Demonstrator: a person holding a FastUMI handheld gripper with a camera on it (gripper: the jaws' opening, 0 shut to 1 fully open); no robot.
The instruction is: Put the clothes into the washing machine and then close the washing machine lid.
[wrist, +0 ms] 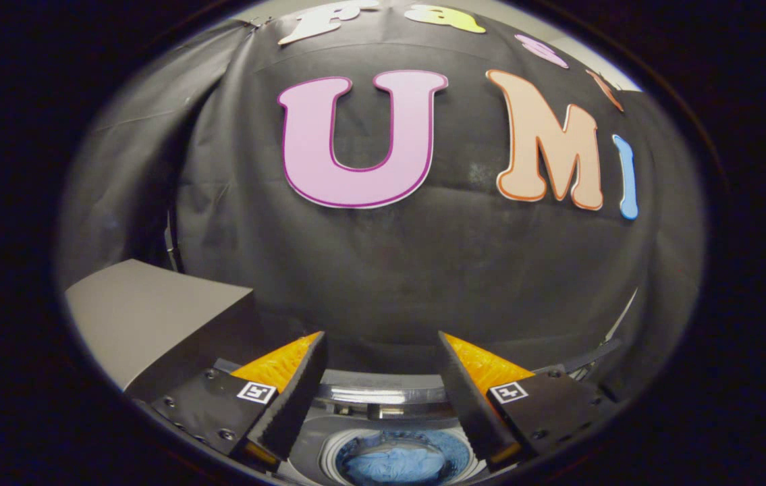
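My gripper [381, 341] stands open, fingers spread wide with nothing between them, held above the washing machine [383, 398]. Below and between the fingers I see the machine's round drum opening with blue clothes [393, 462] lying inside it. The grey lid [146, 314] stands raised at the left of the opening, beside my left finger. The machine's back rim runs just beyond the fingers.
The booth's black cloth wall hangs close behind the machine. A thin dark bar [595, 354] slants past the right finger at the machine's right side.
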